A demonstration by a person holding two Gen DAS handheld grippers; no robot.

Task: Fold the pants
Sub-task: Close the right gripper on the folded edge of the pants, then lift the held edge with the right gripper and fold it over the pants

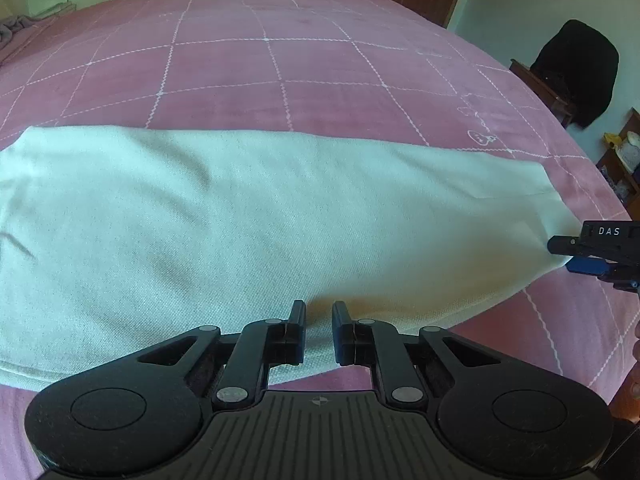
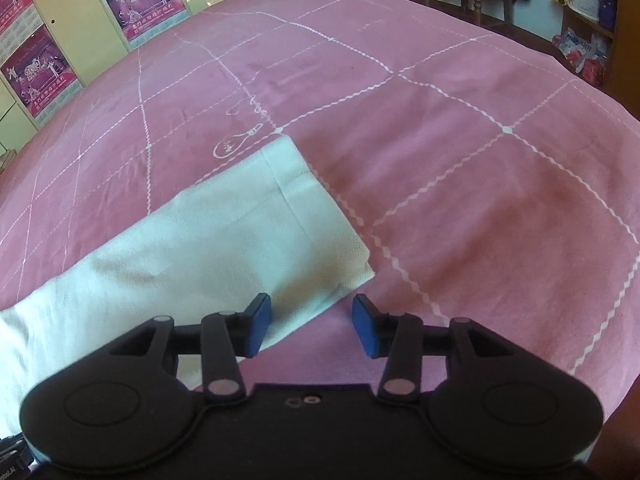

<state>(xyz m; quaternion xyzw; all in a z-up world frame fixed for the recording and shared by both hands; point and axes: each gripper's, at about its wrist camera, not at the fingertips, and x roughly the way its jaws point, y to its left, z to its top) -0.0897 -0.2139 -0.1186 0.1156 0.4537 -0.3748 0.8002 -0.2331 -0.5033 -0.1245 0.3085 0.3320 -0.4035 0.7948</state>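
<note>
While white pants (image 1: 248, 216) lie on the pink bed (image 1: 280, 68), left gripper (image 1: 319, 332) fingers narrow, right gripper (image 2: 311, 328) fingers wide.

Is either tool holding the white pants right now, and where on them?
The left tool is shut on the near long edge of the white pants. The right tool stands open over the hem corner, gripping nothing.

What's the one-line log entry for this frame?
task: fold pants | pants: flat on pink bedspread | left gripper: shut, empty, over near edge | right gripper: open, at hem corner, not gripping
</note>
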